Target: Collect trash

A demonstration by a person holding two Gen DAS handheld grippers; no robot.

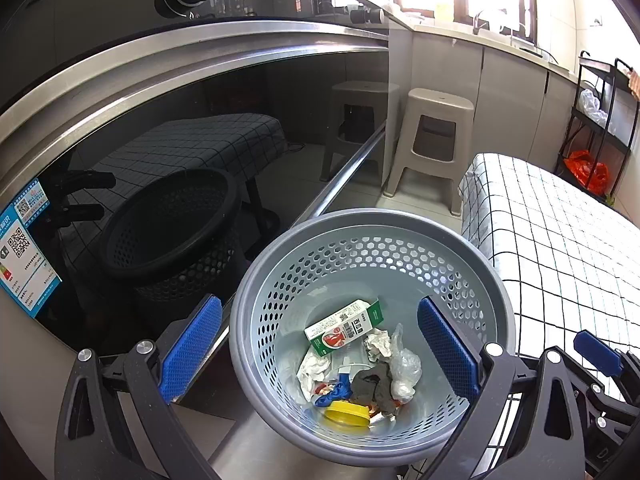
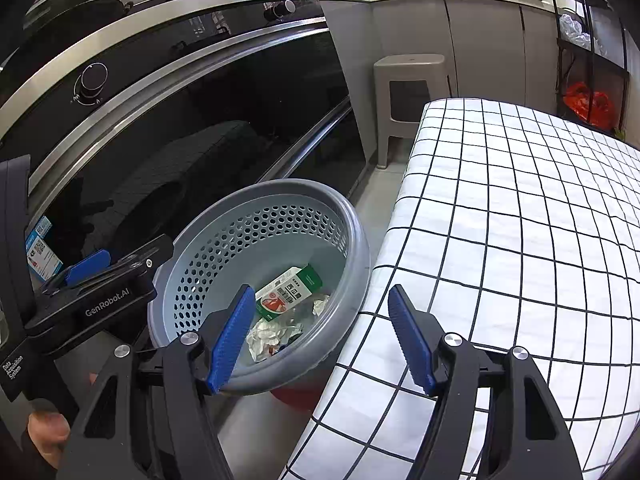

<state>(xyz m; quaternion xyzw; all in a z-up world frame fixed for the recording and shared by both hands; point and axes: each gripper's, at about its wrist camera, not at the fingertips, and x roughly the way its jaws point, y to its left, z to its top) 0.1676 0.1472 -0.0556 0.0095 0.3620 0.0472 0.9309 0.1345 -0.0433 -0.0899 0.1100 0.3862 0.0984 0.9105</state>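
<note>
Basket point(image 1: 372, 240) — grey, perforated, sits just ahead of and below both tongs, between the dark oven door point(image 1: 192, 120) and the checked table point(image 2: 520, 240). Inside: carton point(image 1: 342, 326), crumpled paper point(image 1: 376, 342), clear wrap point(image 1: 404, 364), yellow lid point(image 1: 347, 414), a dark scrap and blue bits.

Left tongs point(image 1: 320, 348) apart, empty, straddling the basket's near rim. Right tongs point(image 2: 324, 338) apart, empty, one pad over the basket, the other over the table edge.

Table ahead of the right tongs shows no trash, so collecting looks near done. Judgement: scan further before moving; keep pads clear of the rim so the basket doesn't tip.
</note>
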